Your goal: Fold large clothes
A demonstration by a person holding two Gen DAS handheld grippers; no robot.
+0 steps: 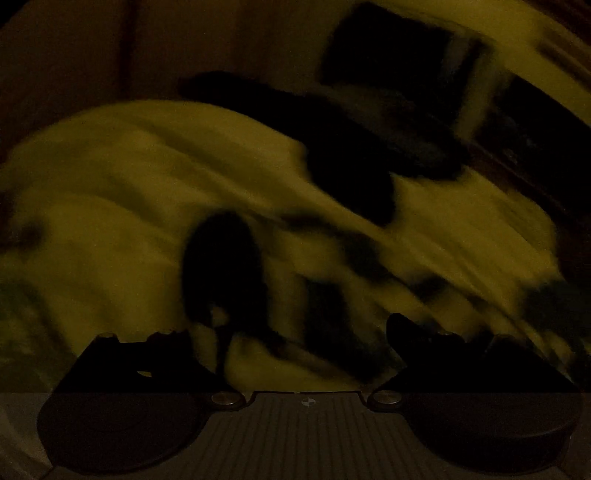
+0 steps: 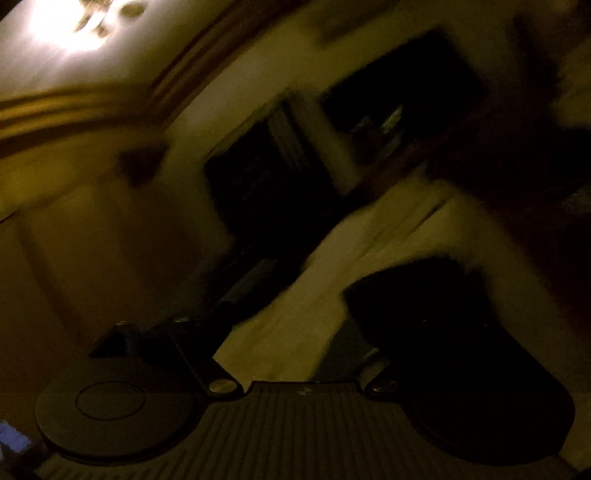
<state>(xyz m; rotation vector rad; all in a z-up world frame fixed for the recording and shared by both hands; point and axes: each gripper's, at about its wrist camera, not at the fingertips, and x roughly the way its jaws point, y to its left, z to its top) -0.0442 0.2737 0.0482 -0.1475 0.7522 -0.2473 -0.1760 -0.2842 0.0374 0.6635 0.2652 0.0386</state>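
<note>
The scene is very dark and blurred. In the left wrist view a pale yellowish cloth with dark patches (image 1: 155,192) fills most of the frame, and a darker garment (image 1: 343,147) lies across it at upper right. My left gripper (image 1: 295,343) shows only its dark finger bases, set wide apart, with cloth between them. In the right wrist view my right gripper (image 2: 295,332) is tilted, its finger bases also wide apart, with pale cloth (image 2: 295,332) in front and a dark fabric lump (image 2: 424,295) over the right finger.
The right wrist view looks up at a lit ceiling lamp (image 2: 62,26), a moulded wall edge (image 2: 110,96) and dark window or door openings (image 2: 266,192). A dark rectangular opening (image 1: 395,51) shows at the top of the left wrist view.
</note>
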